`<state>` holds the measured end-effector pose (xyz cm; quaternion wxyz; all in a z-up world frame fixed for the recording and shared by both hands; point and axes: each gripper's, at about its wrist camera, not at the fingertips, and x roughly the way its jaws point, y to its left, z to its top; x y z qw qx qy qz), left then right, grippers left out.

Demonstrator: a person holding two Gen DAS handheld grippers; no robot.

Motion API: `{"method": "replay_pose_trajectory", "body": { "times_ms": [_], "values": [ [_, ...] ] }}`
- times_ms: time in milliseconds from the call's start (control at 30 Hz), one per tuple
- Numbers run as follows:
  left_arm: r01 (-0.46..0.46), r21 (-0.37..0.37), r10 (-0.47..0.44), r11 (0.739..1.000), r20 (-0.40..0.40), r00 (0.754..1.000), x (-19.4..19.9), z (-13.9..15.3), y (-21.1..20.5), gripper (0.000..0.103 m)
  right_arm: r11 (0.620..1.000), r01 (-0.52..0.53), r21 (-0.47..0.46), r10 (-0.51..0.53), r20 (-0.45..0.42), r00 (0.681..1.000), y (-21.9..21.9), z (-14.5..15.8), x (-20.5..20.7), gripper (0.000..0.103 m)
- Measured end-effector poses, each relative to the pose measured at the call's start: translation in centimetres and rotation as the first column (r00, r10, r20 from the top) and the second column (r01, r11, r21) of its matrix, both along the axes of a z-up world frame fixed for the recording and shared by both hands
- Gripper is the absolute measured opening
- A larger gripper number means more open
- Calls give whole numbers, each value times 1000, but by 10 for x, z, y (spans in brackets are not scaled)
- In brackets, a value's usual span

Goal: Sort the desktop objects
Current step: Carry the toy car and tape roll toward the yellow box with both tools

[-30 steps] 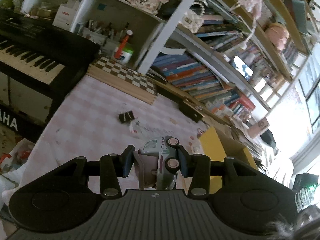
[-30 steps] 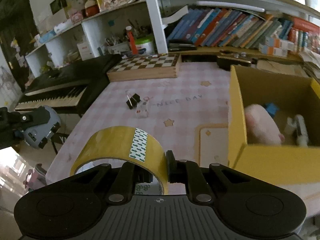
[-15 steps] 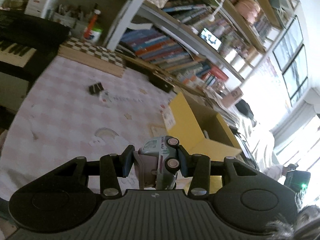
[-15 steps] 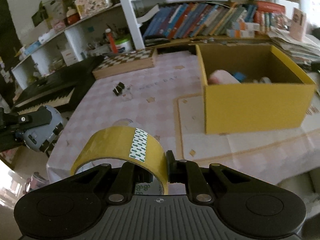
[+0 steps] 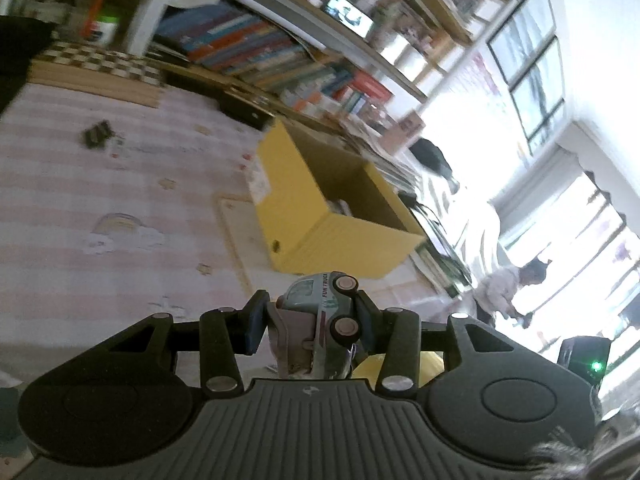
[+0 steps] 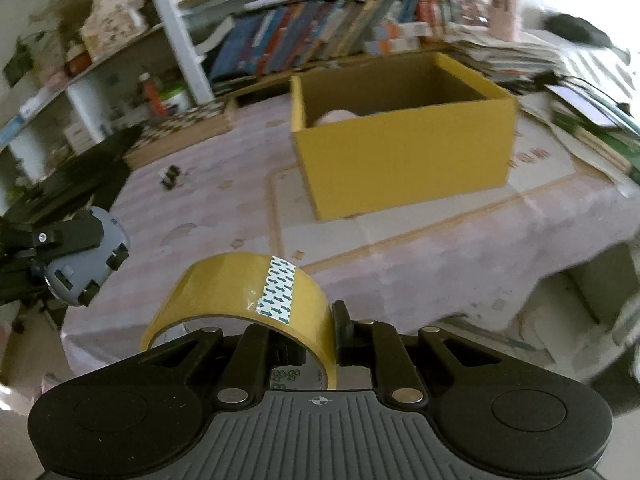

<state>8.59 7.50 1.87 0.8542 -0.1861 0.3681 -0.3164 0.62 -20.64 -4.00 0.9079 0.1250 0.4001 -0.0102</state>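
Observation:
My left gripper (image 5: pixel 308 320) is shut on a small pale toy truck (image 5: pixel 324 320) and holds it in the air above the table's near edge. My right gripper (image 6: pixel 316 340) is shut on the rim of a yellow tape roll (image 6: pixel 240 300), also in the air. An open yellow cardboard box (image 6: pixel 404 160) stands on the pink checked tablecloth (image 6: pixel 224 216); it also shows in the left wrist view (image 5: pixel 320 216). A pink soft thing (image 6: pixel 334 117) lies inside it. A black binder clip (image 6: pixel 170 178) lies on the cloth, left of the box. The left gripper with the truck shows at the left in the right wrist view (image 6: pixel 76 256).
A chessboard (image 6: pixel 180 132) lies at the table's back left. A black keyboard (image 6: pixel 68 176) stands to the left. Bookshelves (image 6: pixel 320 32) run behind the table. Stacked papers and books (image 6: pixel 568 92) lie right of the box.
Both grippers have drawn back from the table and swung right while keeping hold of their objects. The yellow box now sits nearer the centre of both views.

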Motion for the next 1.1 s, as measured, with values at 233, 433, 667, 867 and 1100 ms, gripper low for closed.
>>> {"method": "replay_pose_trajectory", "body": {
  "times_ms": [233, 433, 667, 867, 1100],
  "values": [
    [106, 5, -106, 994, -11, 994, 7, -3, -36, 42, 994, 106, 10, -106, -18, 994, -27, -4, -14, 13],
    [159, 6, -159, 987, -21, 987, 15, -5, -66, 42, 989, 151, 12, -150, -28, 988, -51, -5, -14, 13],
    [173, 7, -173, 985, -22, 985, 27, -3, -99, 42, 987, 162, 15, -161, -30, 986, -80, -3, -1, 13],
    [153, 5, -153, 988, -13, 988, 38, 1, -126, 42, 991, 137, 12, -136, -18, 990, -108, 2, 19, 13],
    [101, 6, -101, 995, 7, 995, 53, 7, -154, 42, 995, 95, 11, -95, 14, 995, -143, 8, 46, 13]
  ]
}}
